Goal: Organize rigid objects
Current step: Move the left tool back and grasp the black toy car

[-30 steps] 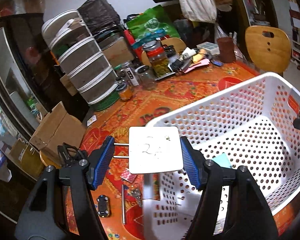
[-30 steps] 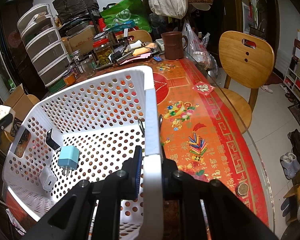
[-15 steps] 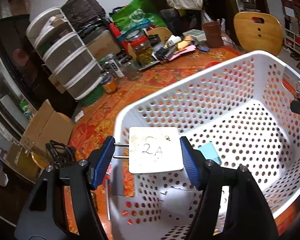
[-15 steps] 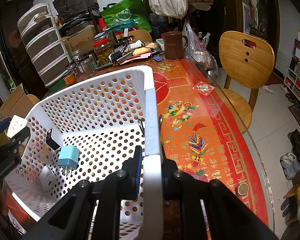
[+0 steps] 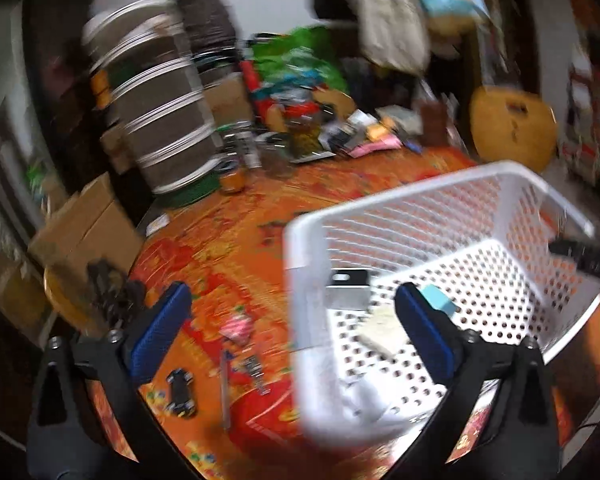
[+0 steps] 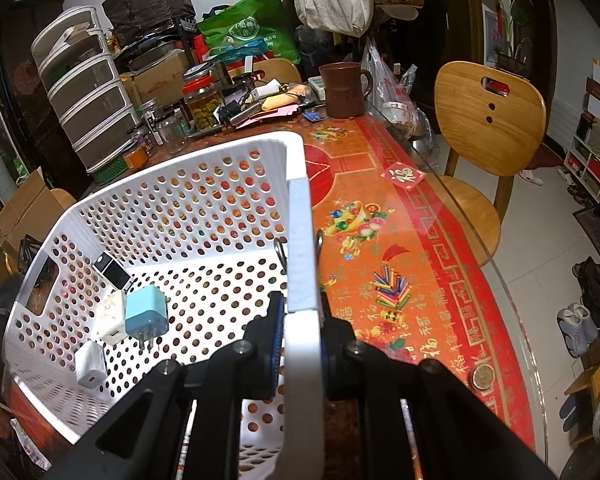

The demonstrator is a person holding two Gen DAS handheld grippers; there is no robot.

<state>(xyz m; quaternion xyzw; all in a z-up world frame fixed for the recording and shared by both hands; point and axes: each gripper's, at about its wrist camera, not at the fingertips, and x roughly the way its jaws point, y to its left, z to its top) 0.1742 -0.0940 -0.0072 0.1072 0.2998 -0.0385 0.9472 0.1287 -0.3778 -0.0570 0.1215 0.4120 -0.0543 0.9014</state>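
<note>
Chargers are all down in the white basket (image 6: 172, 204) on the orange tablecloth (image 6: 384, 248). From the right wrist view: the blue charger (image 6: 147, 312) stands with its prongs pointing down toward the camera, long axis roughly up-down in frame. Touching its left side is a white charger (image 6: 112, 317) with some scribble on it, tipped a bit. Another small white charger (image 6: 90, 365) sits just in front, port end facing the camera. A black-and-white one (image 6: 112, 272) leans at the far wall, long axis diagonal.

Right gripper (image 6: 298, 344) is clenched on the basket's rim, one finger inside the wall, one outside.

Left gripper (image 5: 288, 328) is spread wide with nothing between its blue pads (image 5: 162, 330), hanging over the basket's corner.

Left view is badly motion-smeared, so the chargers there are just blobs: a blue patch (image 5: 440, 300) partly hidden by the right finger, a dark block (image 5: 350, 278) at the wall. Can't read the writing in either view. Basket's near edge is cut off by the gripper body in the right view.
</note>
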